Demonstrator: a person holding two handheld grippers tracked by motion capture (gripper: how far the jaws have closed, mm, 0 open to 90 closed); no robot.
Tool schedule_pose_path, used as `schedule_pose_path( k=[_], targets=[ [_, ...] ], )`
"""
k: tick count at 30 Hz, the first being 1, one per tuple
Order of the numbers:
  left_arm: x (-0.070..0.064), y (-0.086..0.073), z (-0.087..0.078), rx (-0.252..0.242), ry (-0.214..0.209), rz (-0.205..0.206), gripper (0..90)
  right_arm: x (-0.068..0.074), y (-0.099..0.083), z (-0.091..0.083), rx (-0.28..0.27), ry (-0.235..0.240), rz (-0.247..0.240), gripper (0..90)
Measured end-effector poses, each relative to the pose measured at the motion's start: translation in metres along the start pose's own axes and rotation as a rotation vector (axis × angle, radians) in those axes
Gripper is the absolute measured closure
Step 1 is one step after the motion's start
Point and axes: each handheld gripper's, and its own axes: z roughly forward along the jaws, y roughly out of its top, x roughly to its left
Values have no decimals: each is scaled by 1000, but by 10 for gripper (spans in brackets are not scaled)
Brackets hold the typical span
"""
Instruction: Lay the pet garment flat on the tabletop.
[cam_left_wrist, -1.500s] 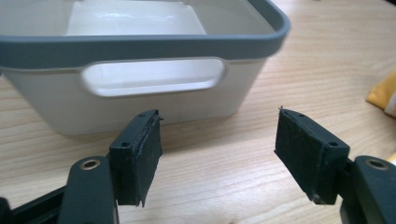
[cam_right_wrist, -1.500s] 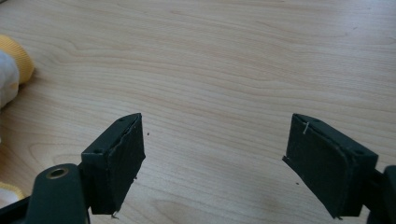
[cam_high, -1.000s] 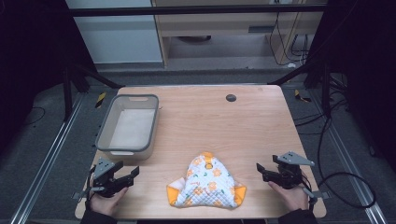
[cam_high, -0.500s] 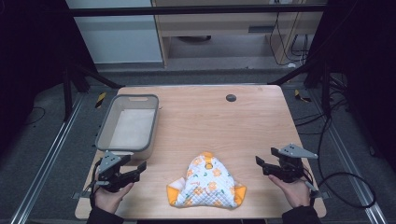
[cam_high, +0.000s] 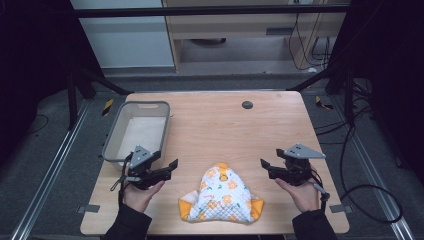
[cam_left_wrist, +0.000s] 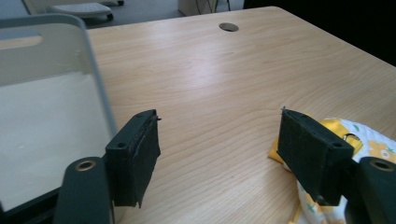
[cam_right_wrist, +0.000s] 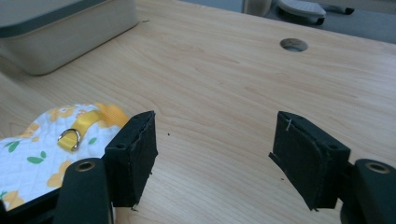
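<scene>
From above, a white quilted cloth with orange flowers and yellow trim (cam_high: 221, 196) lies flat at the near edge of the light wooden table (cam_high: 280, 130), between the left gripper (cam_high: 169, 167) and right gripper (cam_high: 266, 167), both empty with jaws spread wide. A grey plastic bin (cam_high: 113, 136) stands at the left. The left gripper view puts the cloth's edge (cam_left_wrist: 369, 140) behind the right-hand jaw. In the right gripper view, its metal D-ring (cam_right_wrist: 69, 138) sits on a yellow loop; a pinch there could drag the cloth askew.

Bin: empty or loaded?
Empty. The bin shows only its bare pale floor in the high view and the left gripper view. The cloth lies outside it on the table.
</scene>
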Motion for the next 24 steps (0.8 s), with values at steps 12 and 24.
schedule_pose_path(
  k=[12, 24],
  targets=[
    [-24, -14, 32, 116, -72, 47, 359, 19, -14, 18, 49, 75, -19, 374],
    [-41, -22, 50, 184, -114, 110, 419, 38, -23, 37, 109, 152, -44, 445]
  ],
)
